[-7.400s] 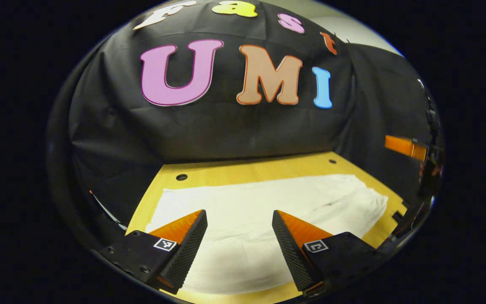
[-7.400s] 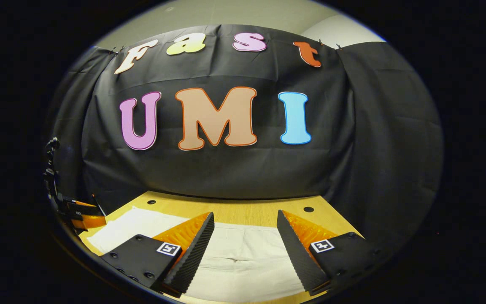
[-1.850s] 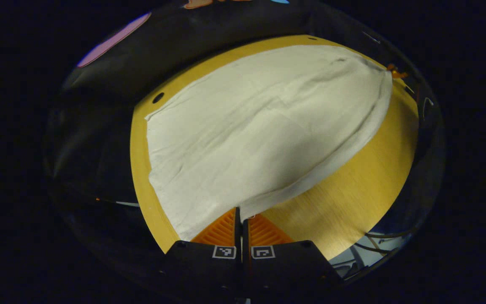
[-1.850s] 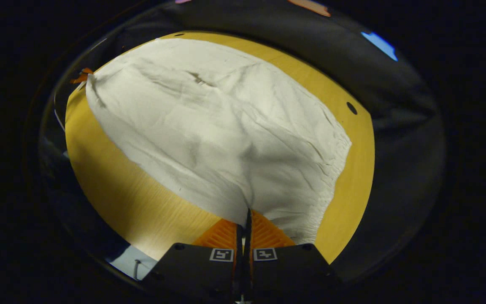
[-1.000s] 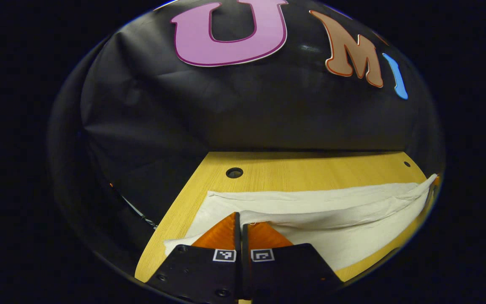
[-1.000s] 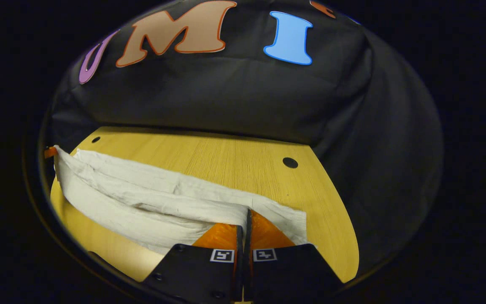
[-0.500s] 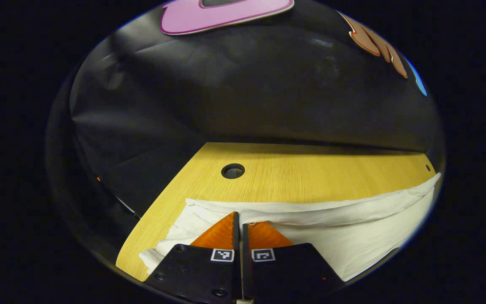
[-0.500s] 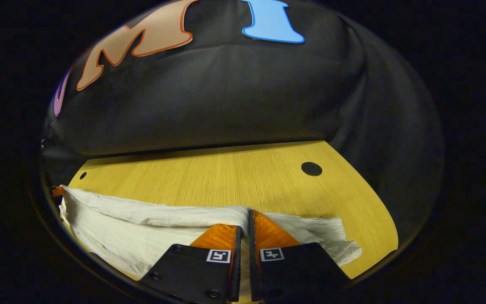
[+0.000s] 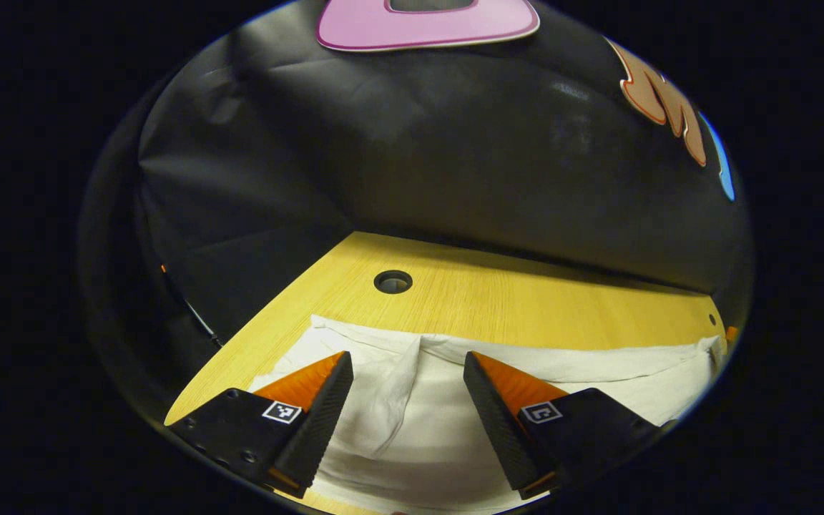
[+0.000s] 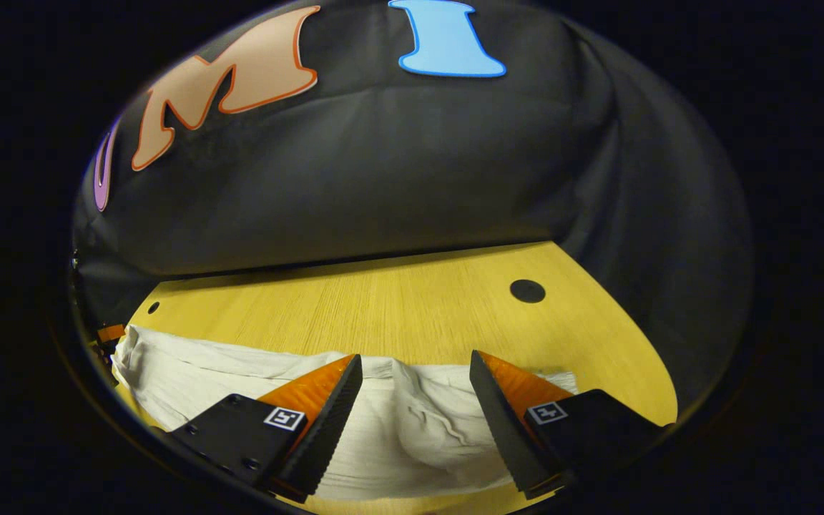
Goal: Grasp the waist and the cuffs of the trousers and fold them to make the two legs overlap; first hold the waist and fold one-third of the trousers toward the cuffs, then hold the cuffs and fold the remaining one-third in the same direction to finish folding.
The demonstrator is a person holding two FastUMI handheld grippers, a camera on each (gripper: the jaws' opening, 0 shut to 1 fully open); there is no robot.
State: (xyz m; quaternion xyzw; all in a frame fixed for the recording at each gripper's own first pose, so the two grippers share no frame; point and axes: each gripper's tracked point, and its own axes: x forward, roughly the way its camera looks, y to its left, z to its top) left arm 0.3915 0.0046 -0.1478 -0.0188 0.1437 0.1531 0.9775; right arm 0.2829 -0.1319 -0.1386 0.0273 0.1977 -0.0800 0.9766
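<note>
The white trousers [image 9: 598, 368] lie folded lengthwise on the yellow wooden table [image 9: 498, 304], one leg laid over the other. In the left gripper view my left gripper [image 9: 406, 356] stands open just above one end of the cloth, where a pinched ridge [image 9: 399, 390] rises between its fingers. In the right gripper view the trousers [image 10: 197, 379] stretch off to the left, and my right gripper [image 10: 414, 357] is open over the other end, with a rumpled fold [image 10: 430, 422] between its fingers. Neither gripper holds the cloth.
The black cloth wall [image 10: 383, 164] rises close behind the table's far edge. Round holes [image 9: 393, 282] [image 10: 527, 290] sit in the tabletop near the far corners. A bare strip of wood [image 10: 398, 307] runs between the trousers and the wall.
Both grippers carried the near edge of the trousers over to the far side, laying one leg on the other, then went from shut on the cloth to open within the last half second.
</note>
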